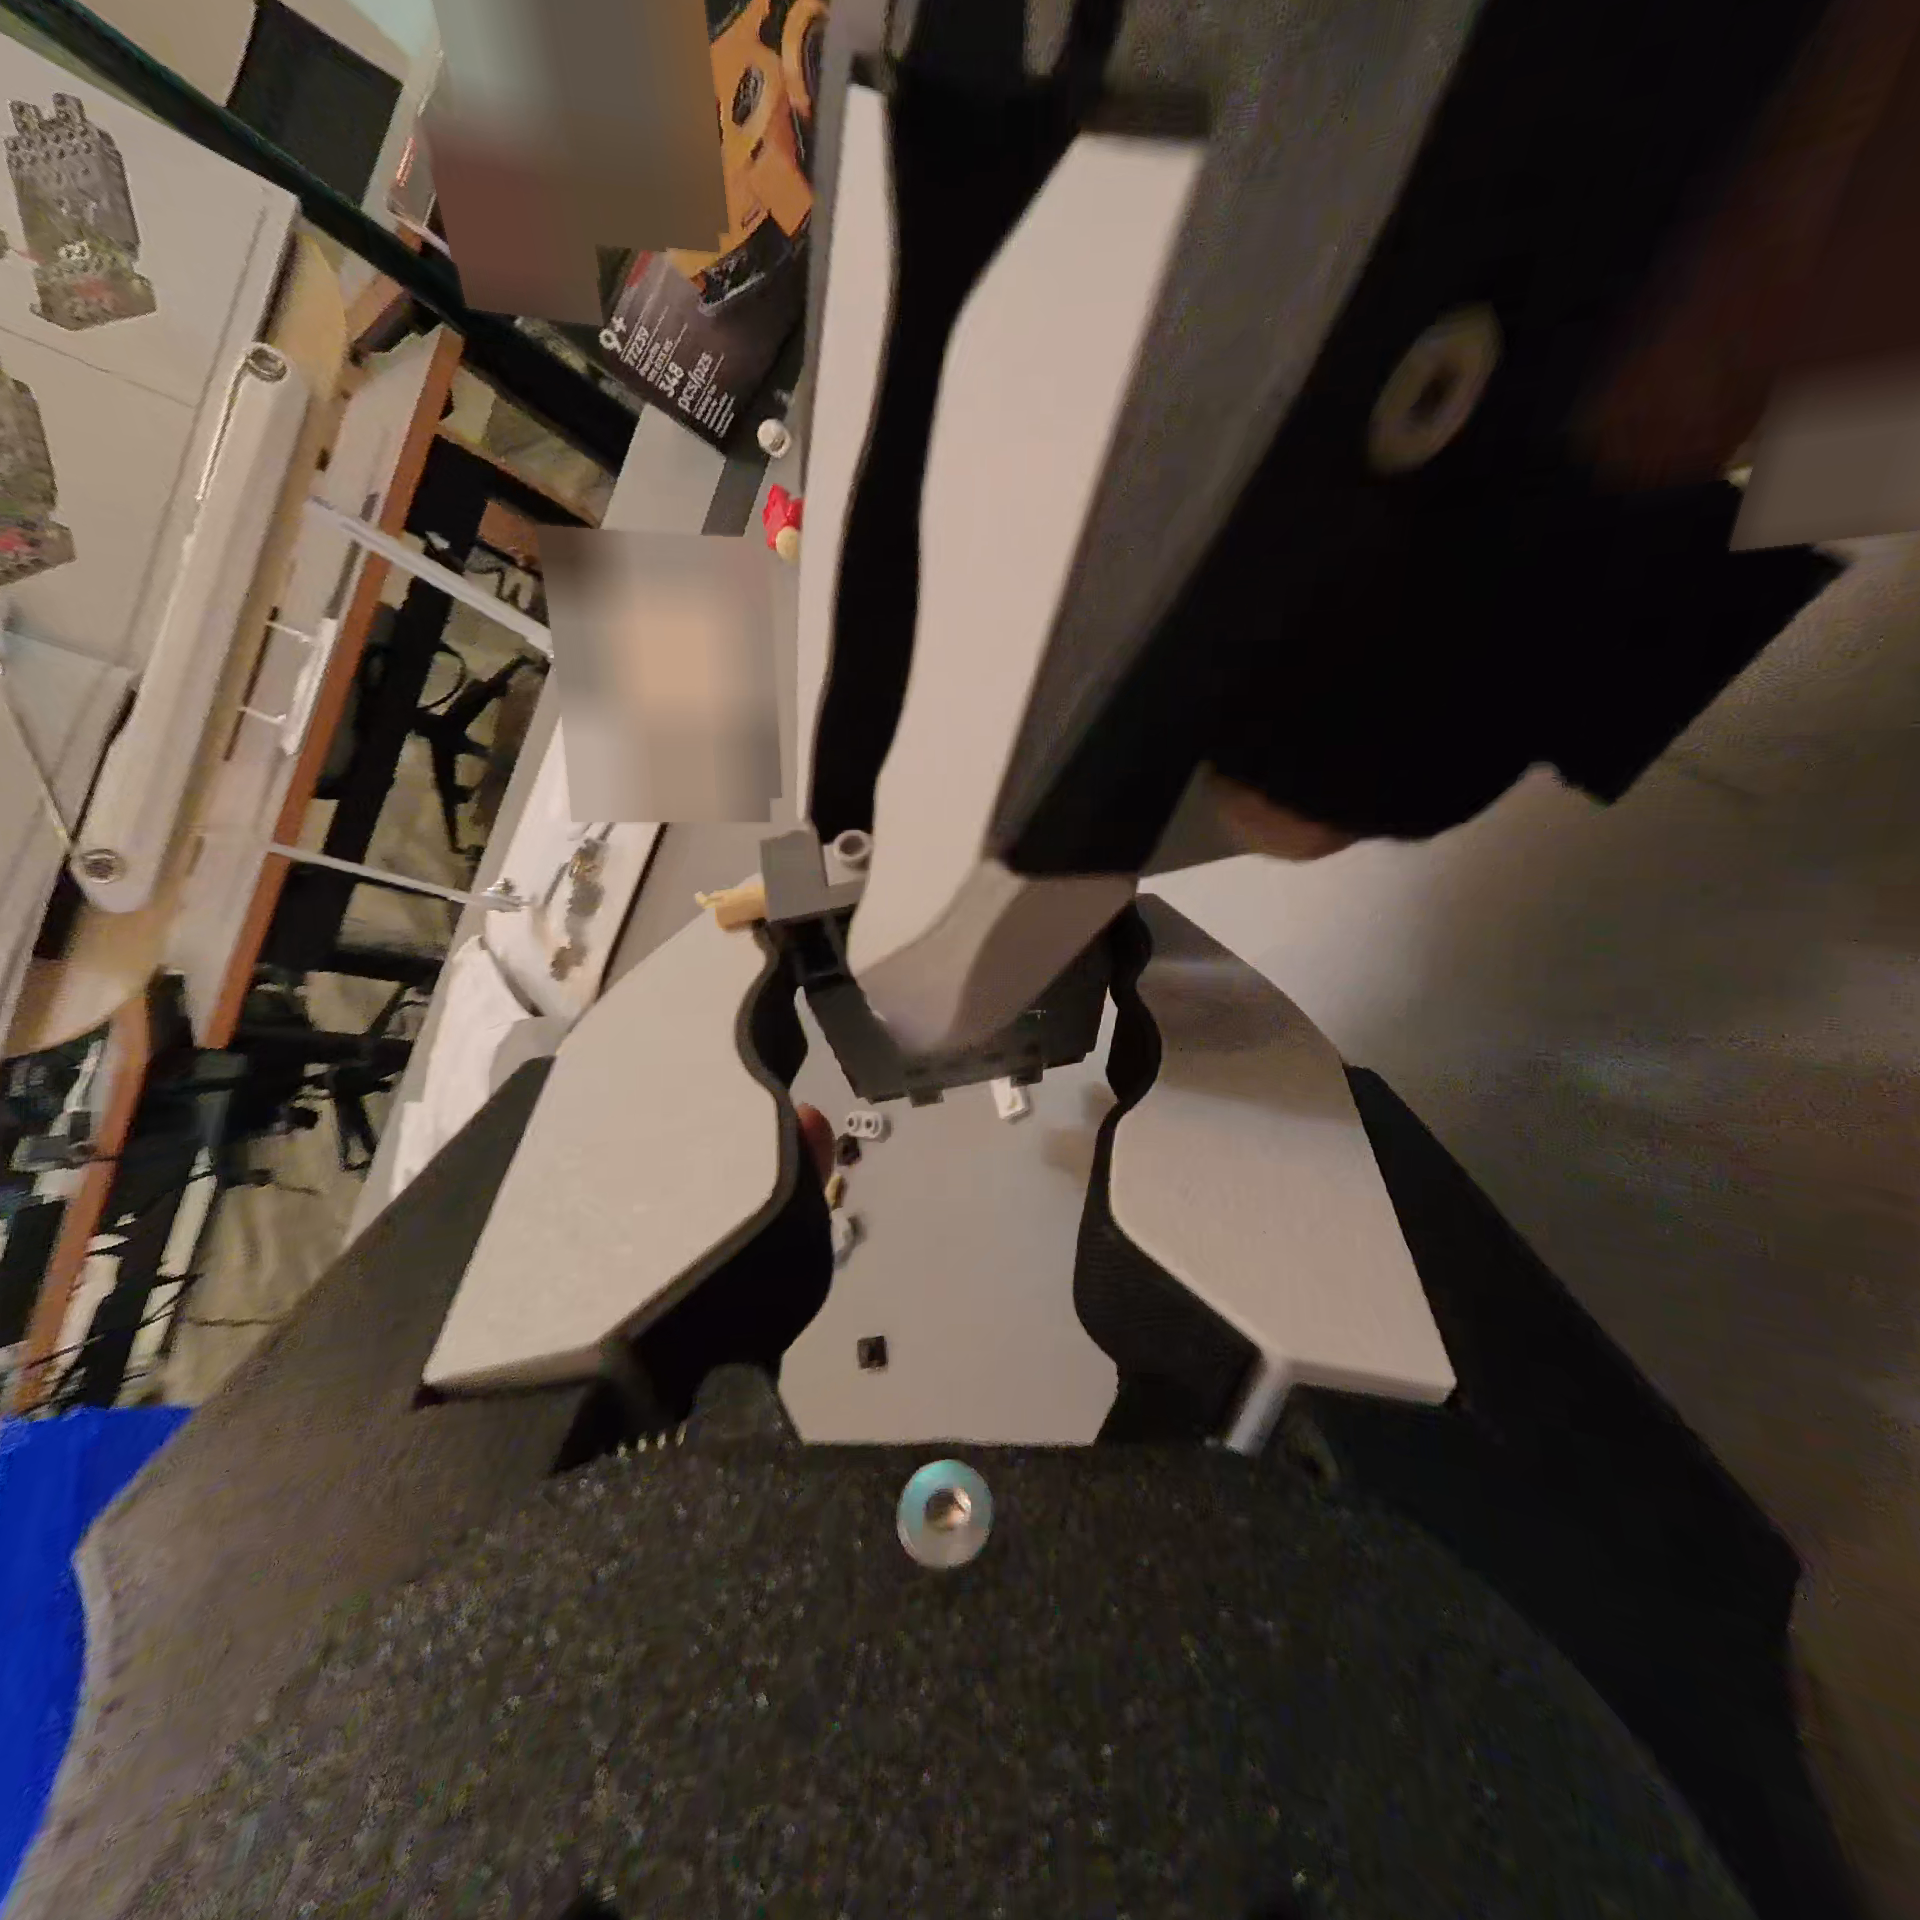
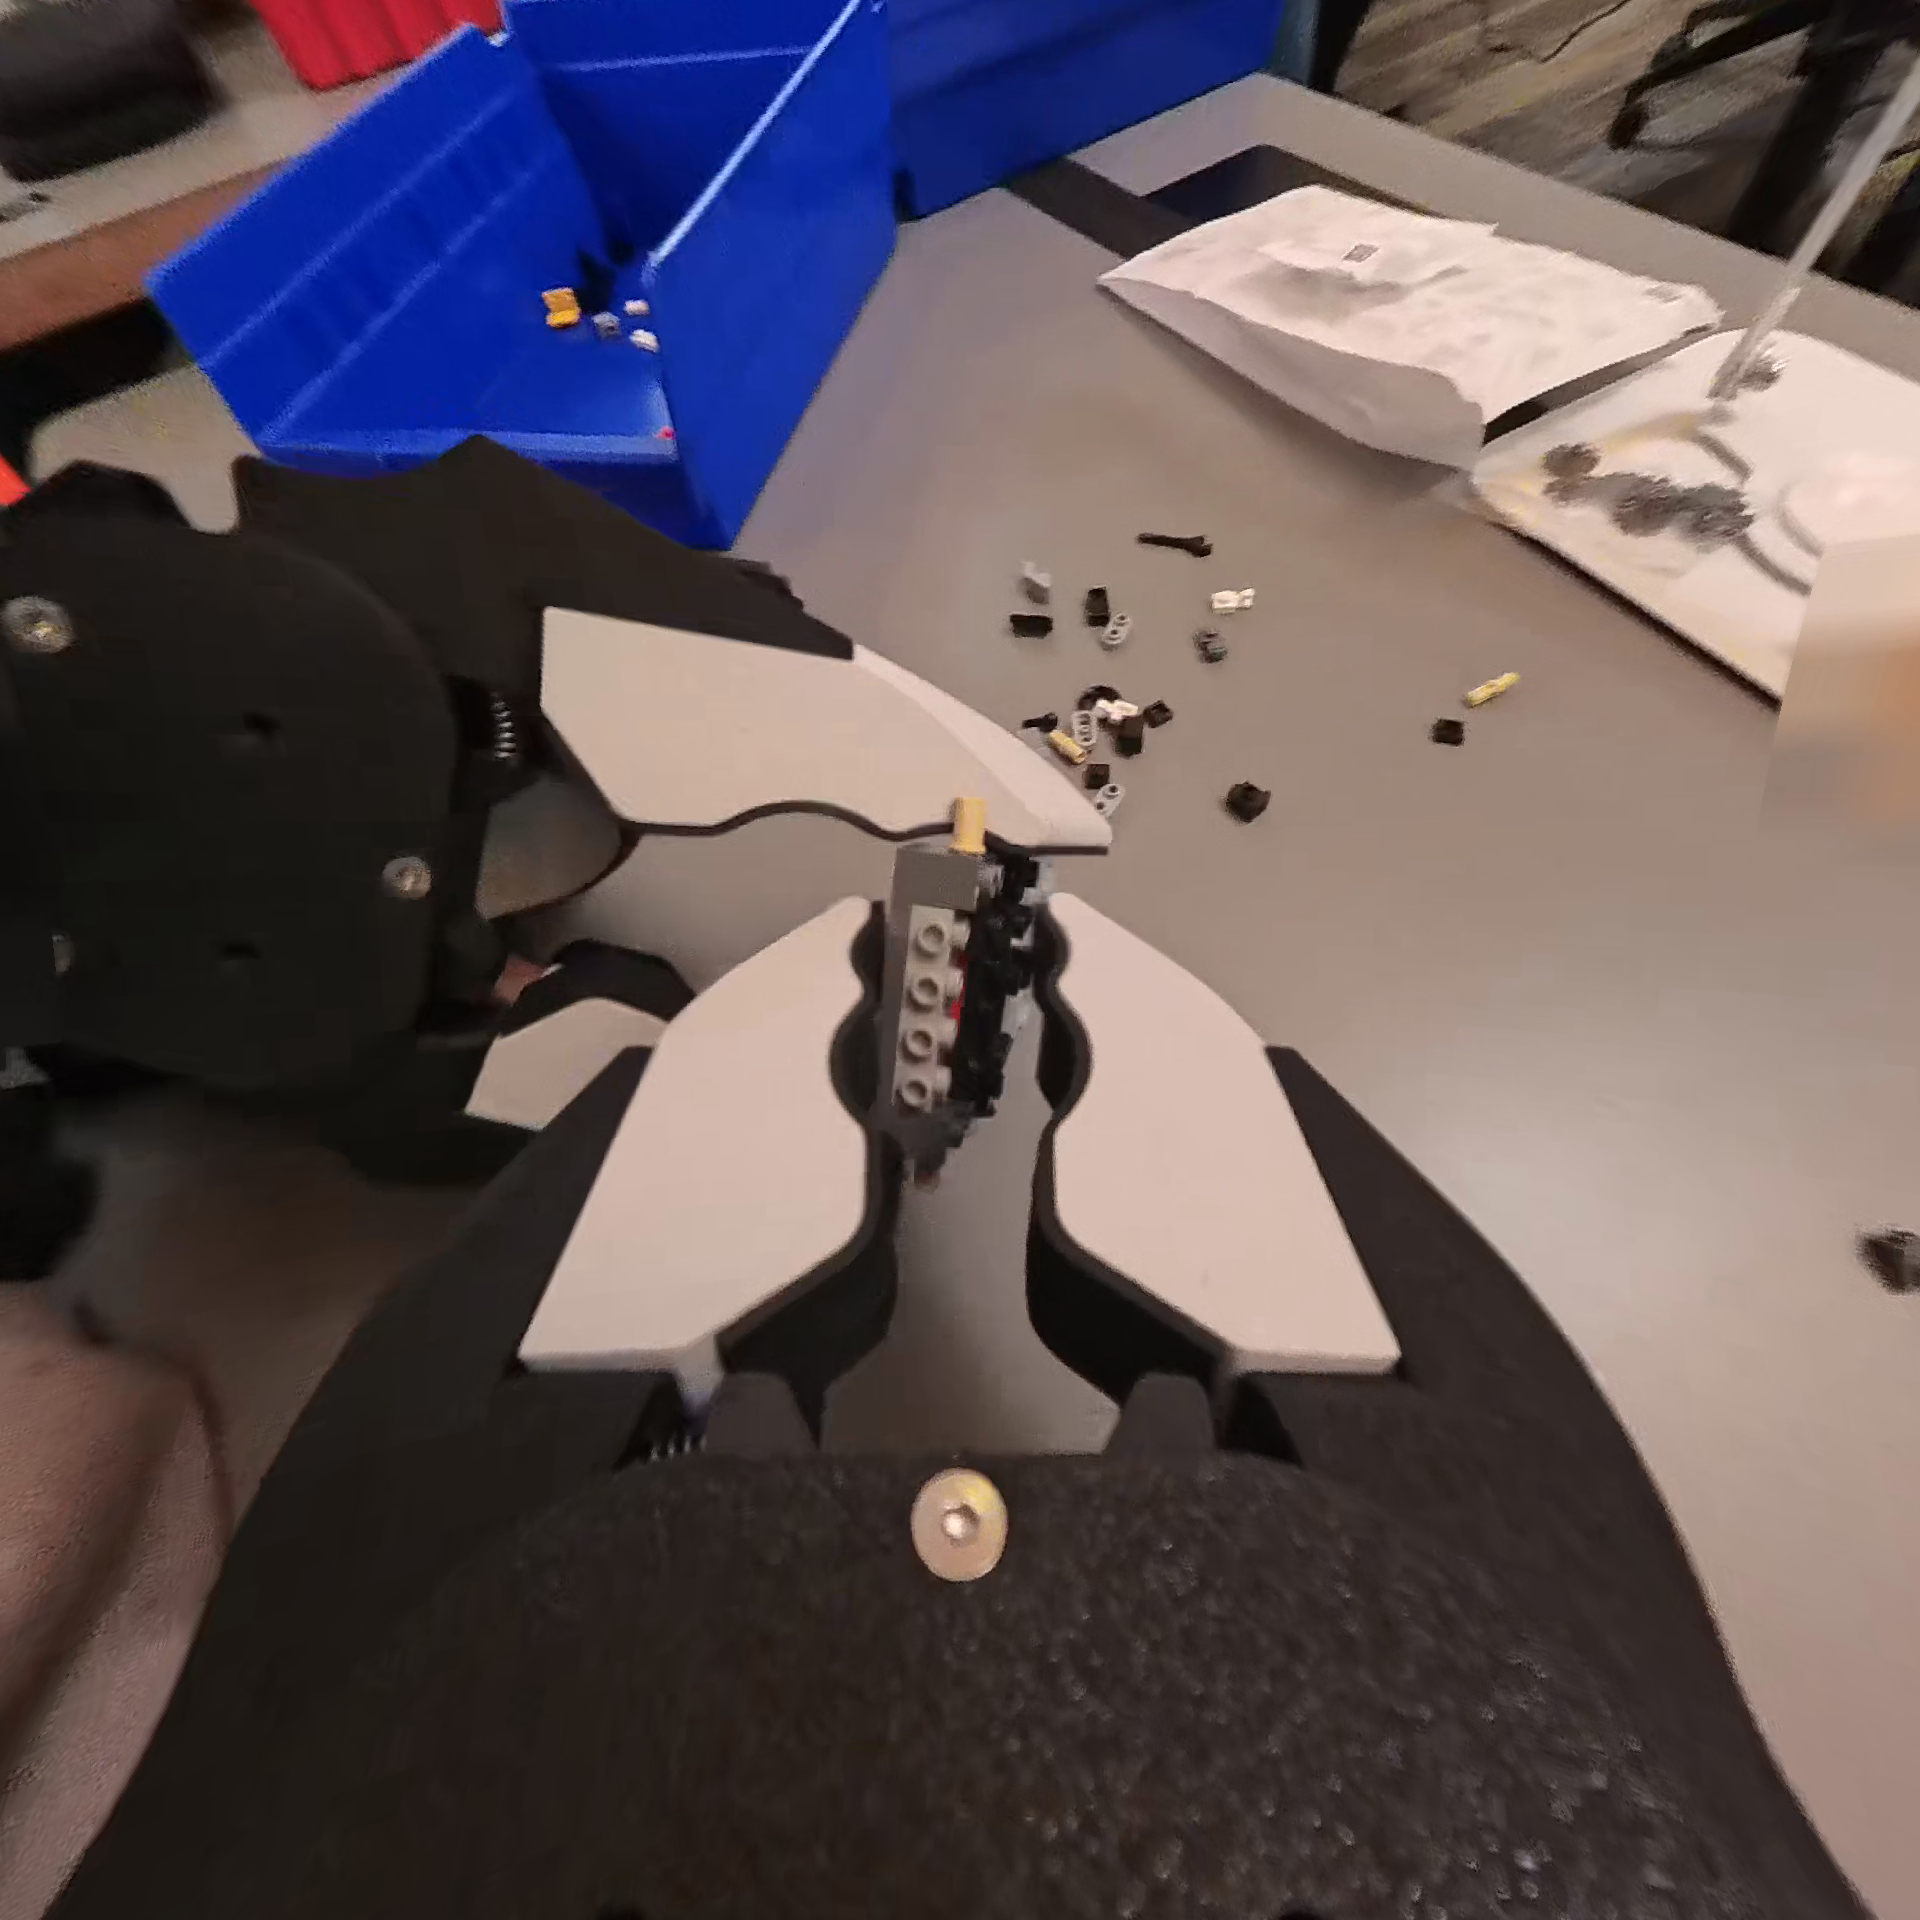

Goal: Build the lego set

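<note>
While I look through the left wrist view, I see my left gripper [image 1: 940,1023] with its two fingers a little apart around the dark end of the lego assembly [image 1: 831,956]. I cannot tell from here if the pads really press on it. The right gripper [image 1: 997,935] comes down from the top right and covers most of the model. A tan pin [image 1: 734,906] sticks out on the far left of the assembly. Below it, on the grey table [image 1: 935,1278], lie some small loose pieces [image 1: 865,1125].

In the right wrist view, my right gripper [image 2: 961,1023] is closed on the lego assembly [image 2: 961,997], which stands upright between the fingers, above the table. The grey studded side is on the left and the black bricks on the right. The tan pin [image 2: 968,827] is at the far top end, just beside the closed tip of the left gripper [image 2: 1039,836]. I cannot tell if that tip holds the pin. More loose pieces [image 2: 1117,717] are scattered far on the table [image 2: 1351,1039], with a blue bin [image 2: 499,270] at the far left and paper bags [image 2: 1392,312] at the far right.

I judge the assembly light and stiff, but its layers can separate under a sideways force. It is better to hold it across the flat long sides, not at the pin.
</note>
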Motion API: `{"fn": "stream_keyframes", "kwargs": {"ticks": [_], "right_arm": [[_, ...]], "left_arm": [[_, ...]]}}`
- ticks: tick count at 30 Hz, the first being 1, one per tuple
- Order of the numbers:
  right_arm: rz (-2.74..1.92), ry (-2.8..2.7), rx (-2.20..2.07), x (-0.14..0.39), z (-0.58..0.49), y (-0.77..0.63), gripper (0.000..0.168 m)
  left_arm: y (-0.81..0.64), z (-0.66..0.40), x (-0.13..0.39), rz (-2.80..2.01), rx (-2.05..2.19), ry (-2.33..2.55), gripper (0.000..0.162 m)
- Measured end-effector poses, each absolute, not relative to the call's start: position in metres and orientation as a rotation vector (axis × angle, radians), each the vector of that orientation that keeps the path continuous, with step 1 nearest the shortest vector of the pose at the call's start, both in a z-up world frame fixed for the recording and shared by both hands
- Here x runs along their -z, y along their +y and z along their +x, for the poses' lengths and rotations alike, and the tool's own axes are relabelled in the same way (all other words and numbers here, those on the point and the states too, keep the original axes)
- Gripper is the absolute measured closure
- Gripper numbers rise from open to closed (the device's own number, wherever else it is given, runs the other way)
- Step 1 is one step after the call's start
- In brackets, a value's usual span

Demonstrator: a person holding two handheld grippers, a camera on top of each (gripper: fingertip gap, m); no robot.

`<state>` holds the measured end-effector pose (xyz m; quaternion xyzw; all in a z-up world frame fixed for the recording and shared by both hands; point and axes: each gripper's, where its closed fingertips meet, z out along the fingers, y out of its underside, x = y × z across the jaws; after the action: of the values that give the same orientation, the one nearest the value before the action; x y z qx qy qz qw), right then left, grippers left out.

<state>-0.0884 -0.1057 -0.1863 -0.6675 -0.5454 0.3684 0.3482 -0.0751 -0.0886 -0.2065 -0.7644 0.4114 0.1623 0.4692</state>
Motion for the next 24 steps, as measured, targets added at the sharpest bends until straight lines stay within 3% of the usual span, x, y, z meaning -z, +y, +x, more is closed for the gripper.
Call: {"fn": "stream_keyframes", "kwargs": {"ticks": [2, 15, 19, 24], "right_arm": [[-1.701, -1.401, -0.901, 0.187, -0.089, -0.101, 0.149], [-1.649, -1.218, -1.159, 0.183, -0.091, -0.094, 0.154], [-1.571, -1.155, -1.358, 0.169, -0.083, -0.089, 0.154], [-1.291, -1.270, -1.423, 0.146, -0.067, -0.106, 0.154]], "left_arm": [[-0.087, -0.077, 0.206, -1.871, -0.465, 1.019, 0.104], [-0.083, -0.080, 0.201, -1.776, -0.557, 1.054, 0.105], [-0.087, -0.082, 0.187, -1.760, -0.419, 1.017, 0.086], [-0.101, -0.082, 0.164, -1.773, 0.049, 0.917, 0.091]]}}
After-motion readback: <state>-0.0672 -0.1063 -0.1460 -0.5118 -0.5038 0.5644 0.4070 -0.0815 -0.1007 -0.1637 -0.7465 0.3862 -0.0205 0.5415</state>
